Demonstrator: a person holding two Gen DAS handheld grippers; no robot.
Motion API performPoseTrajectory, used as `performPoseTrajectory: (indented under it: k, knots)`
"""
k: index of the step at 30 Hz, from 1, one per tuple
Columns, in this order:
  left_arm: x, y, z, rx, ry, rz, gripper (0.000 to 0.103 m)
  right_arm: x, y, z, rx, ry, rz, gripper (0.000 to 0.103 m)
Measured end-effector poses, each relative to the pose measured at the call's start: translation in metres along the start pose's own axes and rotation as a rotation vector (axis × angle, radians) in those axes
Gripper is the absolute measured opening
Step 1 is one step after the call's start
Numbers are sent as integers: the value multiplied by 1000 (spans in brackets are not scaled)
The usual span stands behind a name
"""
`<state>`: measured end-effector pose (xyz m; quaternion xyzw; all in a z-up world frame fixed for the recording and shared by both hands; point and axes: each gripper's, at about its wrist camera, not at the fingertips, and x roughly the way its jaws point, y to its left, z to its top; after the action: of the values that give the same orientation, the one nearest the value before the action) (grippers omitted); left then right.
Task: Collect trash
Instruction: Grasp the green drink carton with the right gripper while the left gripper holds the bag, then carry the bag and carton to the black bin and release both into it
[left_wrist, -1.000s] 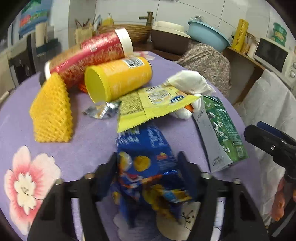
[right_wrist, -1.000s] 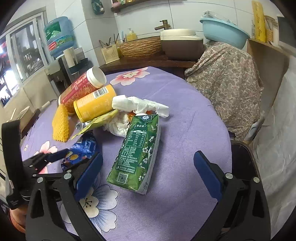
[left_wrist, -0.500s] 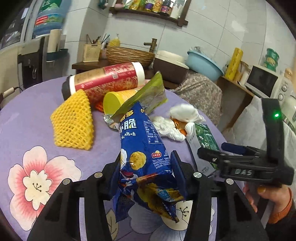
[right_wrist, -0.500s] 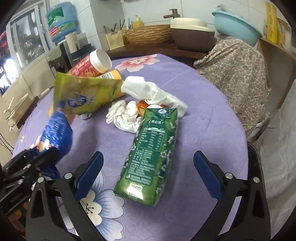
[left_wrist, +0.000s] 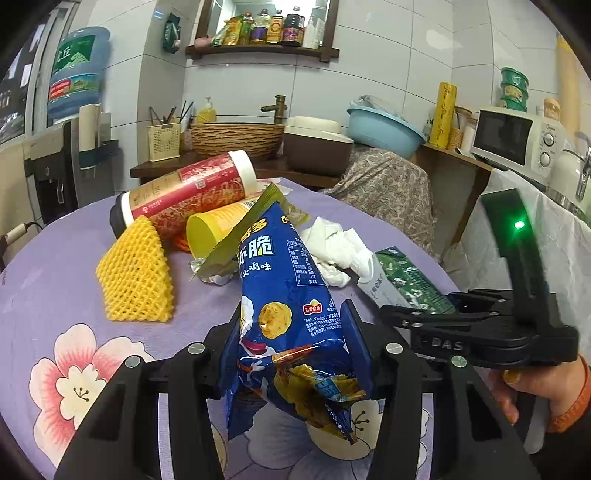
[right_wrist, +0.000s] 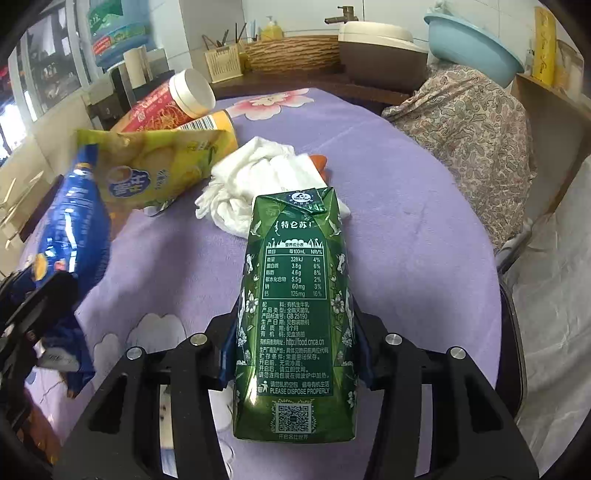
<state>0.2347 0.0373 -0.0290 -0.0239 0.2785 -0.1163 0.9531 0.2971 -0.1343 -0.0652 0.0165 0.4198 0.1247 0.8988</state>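
My left gripper (left_wrist: 295, 343) is shut on a blue snack bag (left_wrist: 280, 295) and holds it upright above the purple tablecloth (left_wrist: 55, 280). A yellow-green snack bag (left_wrist: 255, 221) leans against its top. My right gripper (right_wrist: 295, 336) straddles a green milk carton (right_wrist: 295, 295) that lies flat. Its jaws are closing and both pads touch the carton's sides. Behind the carton lies a crumpled white tissue (right_wrist: 258, 181). A red canister (left_wrist: 184, 195), a yellow cup (left_wrist: 214, 229) and a yellow foam net (left_wrist: 136, 273) lie further left.
A bit of orange peel (right_wrist: 319, 162) shows behind the tissue, and a silver wrapper (left_wrist: 214, 275) lies by the cup. A floral-covered object (right_wrist: 469, 122) stands past the table's far right edge. A white plastic sheet (right_wrist: 554, 295) hangs on the right. A cluttered counter runs behind.
My left gripper lifted the blue bag off the cloth, and the yellow-green bag tipped up with it. My right gripper came down over the green carton and its wide jaws closed onto it.
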Motion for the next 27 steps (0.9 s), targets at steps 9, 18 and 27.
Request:
performPoseTrajectory:
  k: [9, 18, 27]
  knots:
    - [9, -24, -8, 57, 39, -101, 50, -53, -36, -37, -14, -93, 44, 50]
    - [4, -78, -12, 147, 79, -208, 50, -86, -88, -75, 26, -155, -19, 50]
    - [33, -170, 8, 267, 154, -338, 50, -108, -151, -110, 170, -225, -142, 50]
